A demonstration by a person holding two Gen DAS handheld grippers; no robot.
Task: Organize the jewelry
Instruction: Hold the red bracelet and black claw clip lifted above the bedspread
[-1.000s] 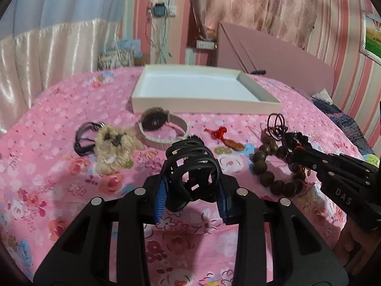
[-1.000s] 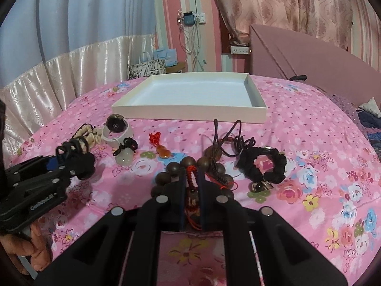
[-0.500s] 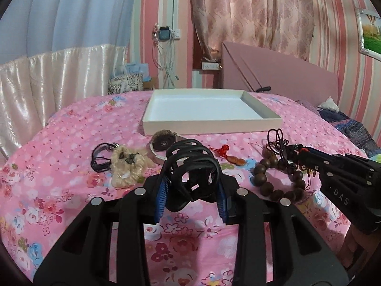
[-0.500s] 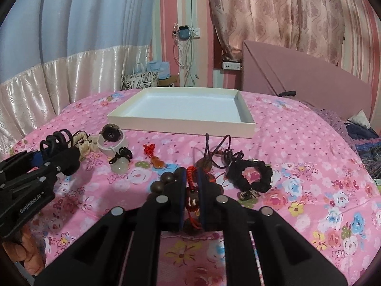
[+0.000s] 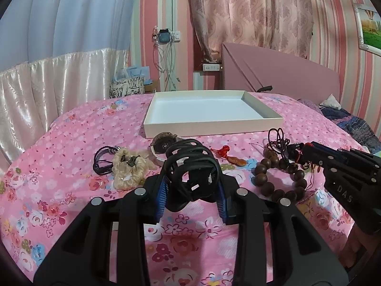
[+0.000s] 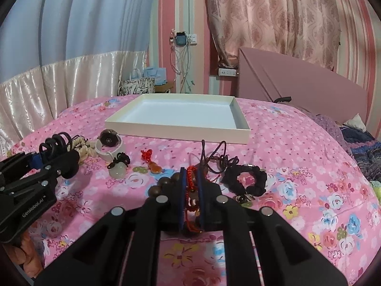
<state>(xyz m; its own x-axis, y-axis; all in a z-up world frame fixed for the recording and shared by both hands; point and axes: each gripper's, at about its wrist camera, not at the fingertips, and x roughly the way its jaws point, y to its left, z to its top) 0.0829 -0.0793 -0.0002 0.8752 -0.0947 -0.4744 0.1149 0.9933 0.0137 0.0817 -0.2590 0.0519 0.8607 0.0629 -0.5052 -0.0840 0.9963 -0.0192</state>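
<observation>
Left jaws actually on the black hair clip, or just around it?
Touching. The left wrist view shows the left gripper with both blue pads pressed against the sides of the black hair clip, which sits lifted off the pink bedspread.

We've got the left gripper [image 5: 191, 191] angled down over the bed, its blue pads [image 5: 161, 196] clamped on either side of a black coiled hair tie [image 5: 190, 169]. Over on our right, the right gripper [image 6: 191, 190] tips down too, jaws pinched nearly together on the red cord [image 6: 190, 183] of a wooden bead bracelet [image 5: 273, 176]. A bit of the hand [image 6: 28, 259] shows under the left gripper.
</observation>
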